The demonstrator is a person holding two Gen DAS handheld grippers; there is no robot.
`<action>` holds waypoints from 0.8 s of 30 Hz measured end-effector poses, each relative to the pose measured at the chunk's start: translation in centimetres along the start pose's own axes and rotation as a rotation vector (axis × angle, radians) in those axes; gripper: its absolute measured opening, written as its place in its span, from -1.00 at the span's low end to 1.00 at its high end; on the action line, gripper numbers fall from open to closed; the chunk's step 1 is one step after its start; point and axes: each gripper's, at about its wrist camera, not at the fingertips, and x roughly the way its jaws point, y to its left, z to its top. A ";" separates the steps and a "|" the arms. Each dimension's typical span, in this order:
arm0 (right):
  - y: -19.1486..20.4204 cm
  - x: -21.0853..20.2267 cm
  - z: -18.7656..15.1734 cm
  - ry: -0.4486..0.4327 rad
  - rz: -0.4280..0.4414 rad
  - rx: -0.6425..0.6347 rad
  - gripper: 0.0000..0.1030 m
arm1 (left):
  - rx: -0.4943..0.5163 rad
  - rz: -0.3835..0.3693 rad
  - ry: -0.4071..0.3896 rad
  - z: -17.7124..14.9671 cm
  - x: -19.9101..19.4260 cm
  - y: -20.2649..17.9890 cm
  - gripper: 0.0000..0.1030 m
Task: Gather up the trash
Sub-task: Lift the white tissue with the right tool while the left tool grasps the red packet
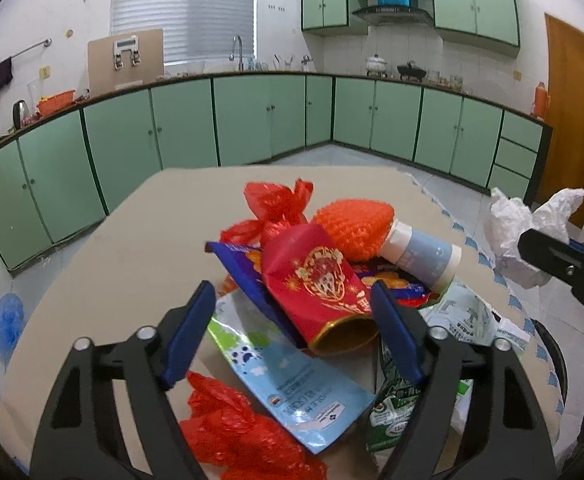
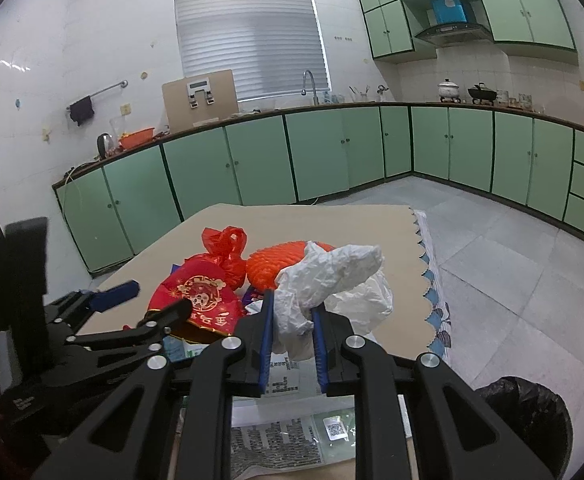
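A pile of trash is seen in the middle of a beige table top (image 1: 103,264). The left gripper (image 1: 294,304) is held low over this pile with its blue pads wide apart, and nothing is gripped between them. A crumpled red paper cup with a gold pattern (image 1: 316,284) lies on its side between the two pads; whether the right pad touches it cannot be told. Behind the cup, an orange foam net sleeve (image 1: 354,226) and a knotted red plastic bag (image 1: 277,202) are placed. A white and pale blue plastic bottle (image 1: 424,254) is tilted against the net sleeve. Under the cup, a dark blue snack wrapper (image 1: 237,270) and a flat light blue pouch (image 1: 287,376) are found, and a green carton (image 1: 396,408) is partly hidden by the right pad. Another piece of red plastic film (image 1: 235,428) lies at the near edge.

The right gripper (image 2: 292,316) is closed on a crumpled white plastic bag (image 2: 328,276), which is pinched between the blue pads and lifted above the table. A bin lined with a black bag (image 2: 528,412) is seen on the floor, just beside the table, at the lower right of the right wrist view.
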 end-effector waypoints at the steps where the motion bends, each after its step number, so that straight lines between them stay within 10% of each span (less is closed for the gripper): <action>1: -0.1 0.1 0.0 0.001 0.001 0.003 -0.66 | -0.001 -0.007 0.019 -0.1 0.4 -0.1 0.35; 13: -1.3 0.3 -0.5 0.004 -0.005 0.039 -0.66 | -0.015 -0.046 0.008 -0.2 0.2 -0.6 -0.28; 24: -1.1 0.6 -0.4 0.011 -0.011 0.049 -0.66 | 0.005 -0.079 0.010 0.2 1.4 -1.1 -0.19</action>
